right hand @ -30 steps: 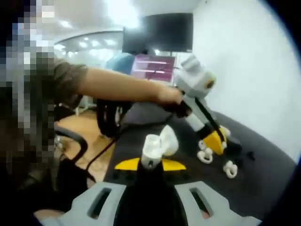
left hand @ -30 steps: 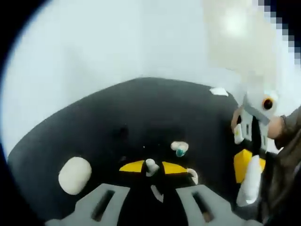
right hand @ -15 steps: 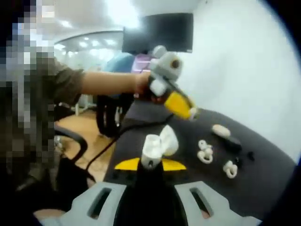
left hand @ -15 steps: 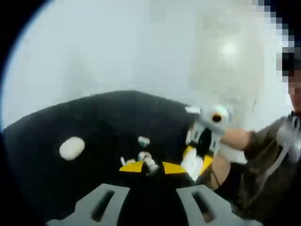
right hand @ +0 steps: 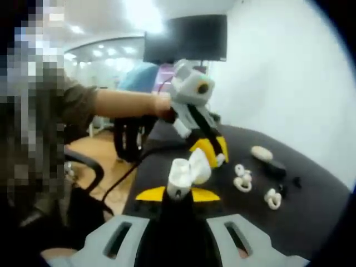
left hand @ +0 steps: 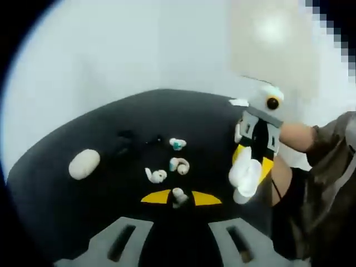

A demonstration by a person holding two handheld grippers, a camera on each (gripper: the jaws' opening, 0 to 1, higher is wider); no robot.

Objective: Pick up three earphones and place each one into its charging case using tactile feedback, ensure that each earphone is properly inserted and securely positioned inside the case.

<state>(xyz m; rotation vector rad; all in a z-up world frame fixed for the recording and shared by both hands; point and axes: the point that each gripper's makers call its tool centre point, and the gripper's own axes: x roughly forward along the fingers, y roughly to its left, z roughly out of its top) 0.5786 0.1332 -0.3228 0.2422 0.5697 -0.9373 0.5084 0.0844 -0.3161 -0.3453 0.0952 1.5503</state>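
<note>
My right tool (right hand: 178,192) grips the open white charging case (right hand: 188,169); left tool (left hand: 179,197) pinches a small white earphone (left hand: 179,195). Two loose earphones (left hand: 168,171) on black desk (left hand: 67,211). Misalignment could drop the bud

- i see a plain white wall (right hand: 289,83) right behind the black table (right hand: 311,211), running along its far edge.
- a dark screen (right hand: 186,38) hangs high on the far wall, a pink-purple panel (right hand: 166,72) below it.
- ceiling lights (right hand: 139,14) glare overhead, with smaller spots reflected in a glass partition (right hand: 105,61).
- the floor (right hand: 105,156) looks like orange-brown wood.
- a black office chair (right hand: 130,139) stands by the table, another chair's arm (right hand: 89,167) nearer me.
- in the left gripper view the white wall (left hand: 111,50) carries a bright glare patch (left hand: 272,28).
</note>
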